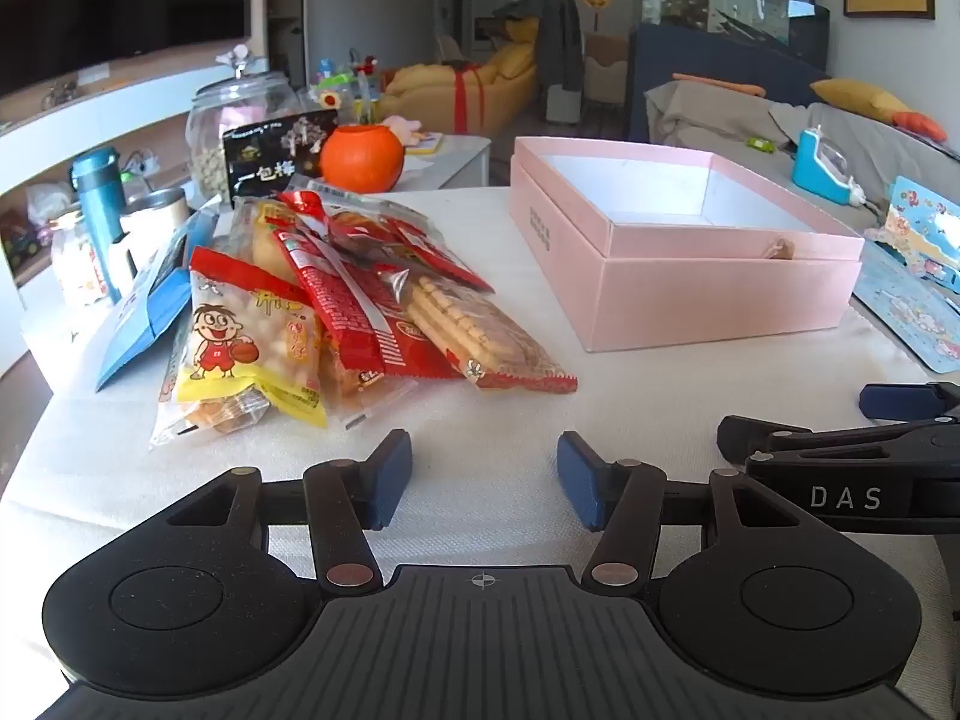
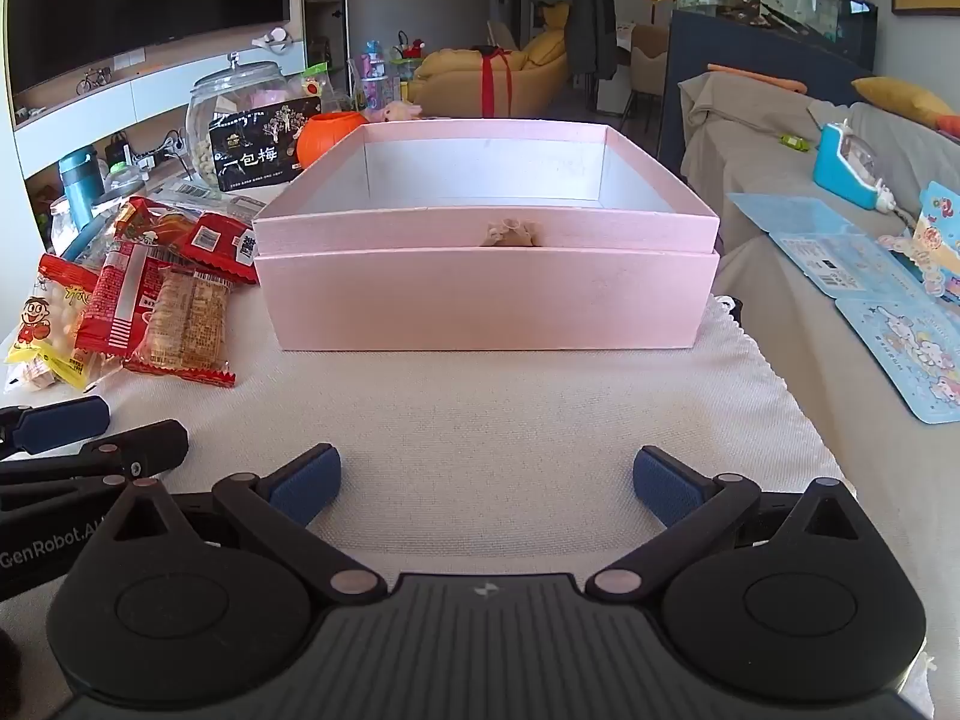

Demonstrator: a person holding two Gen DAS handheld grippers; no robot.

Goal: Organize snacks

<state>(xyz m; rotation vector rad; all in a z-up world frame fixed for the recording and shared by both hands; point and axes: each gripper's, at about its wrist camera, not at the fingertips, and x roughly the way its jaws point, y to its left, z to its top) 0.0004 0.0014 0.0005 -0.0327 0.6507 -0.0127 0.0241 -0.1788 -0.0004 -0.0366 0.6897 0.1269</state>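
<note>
Two tongs hovered over bare woven white cloth on the worktop [image 2: 480, 408], short of the pink box [image 2: 486, 294]: the left tongs [image 1: 485, 480] stood partly apart, the right tongs [image 2: 487, 483] wide, both holding nothing. The crinkly snack packets [image 1: 336, 300] lay heaped left of the open, square-edged cardboard box. "DAS" showed on the right tongs' arm.

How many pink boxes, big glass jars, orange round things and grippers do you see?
Pink box: 1
Big glass jar: 1
Orange round thing: 1
Hand-held grippers: 2, the left hand-held gripper and the right hand-held gripper
Total: 5
</note>
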